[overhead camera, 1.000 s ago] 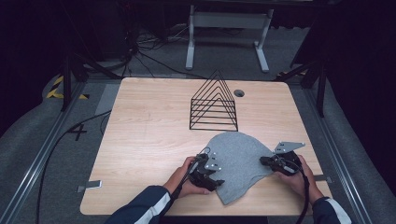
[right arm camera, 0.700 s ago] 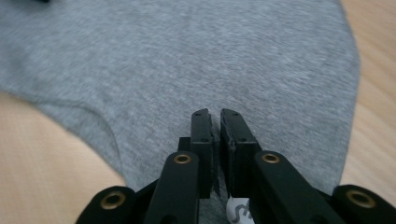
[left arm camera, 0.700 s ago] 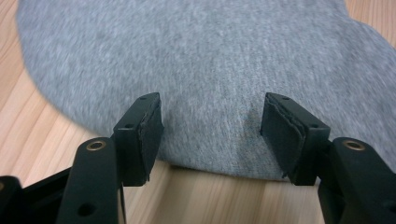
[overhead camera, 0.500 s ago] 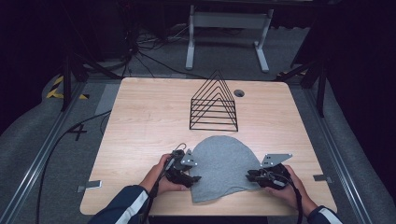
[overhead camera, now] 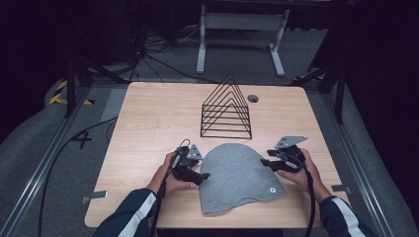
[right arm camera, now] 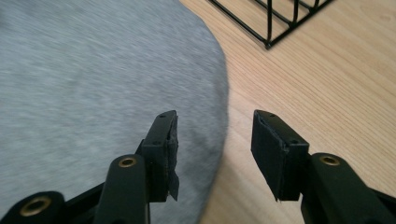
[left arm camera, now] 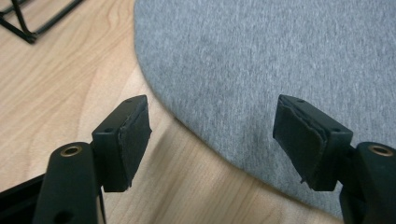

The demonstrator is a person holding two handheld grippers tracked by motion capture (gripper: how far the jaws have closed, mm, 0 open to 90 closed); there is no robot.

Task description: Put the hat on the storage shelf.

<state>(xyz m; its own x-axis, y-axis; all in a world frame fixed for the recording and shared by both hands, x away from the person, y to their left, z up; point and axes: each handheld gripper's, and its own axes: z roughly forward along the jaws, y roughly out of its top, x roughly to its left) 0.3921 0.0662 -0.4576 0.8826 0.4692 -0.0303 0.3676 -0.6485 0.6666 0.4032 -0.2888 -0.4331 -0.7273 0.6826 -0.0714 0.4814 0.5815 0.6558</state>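
My left gripper [left arm camera: 212, 140] stands with its jaws wide apart and nothing between them. One jaw is over bare wood, the other over the curved edge of the grey beanie [left arm camera: 280, 70], so the hat's rim runs across the gap. My right gripper [right arm camera: 215, 149] has its jaws parted too, somewhat less wide, and likewise empty: one is over the grey knit [right arm camera: 93, 84], the other over the wood just past the hat's edge.

From above, the left gripper [overhead camera: 203, 176] sits at the beanie's [overhead camera: 237, 175] left side and the right gripper [overhead camera: 263, 162] at its right side, each in one of my hands, sleeves coming in from the bottom edge. The beanie lies flat near the front of the wooden table [overhead camera: 148, 123], crown pointing away from me, a small round tag near its right lower corner. Behind it, apart from the hat, stands a black wire rack [overhead camera: 226, 109] of triangular frames. A small dark round hole [overhead camera: 253, 98] is in the tabletop just right of the rack's top.
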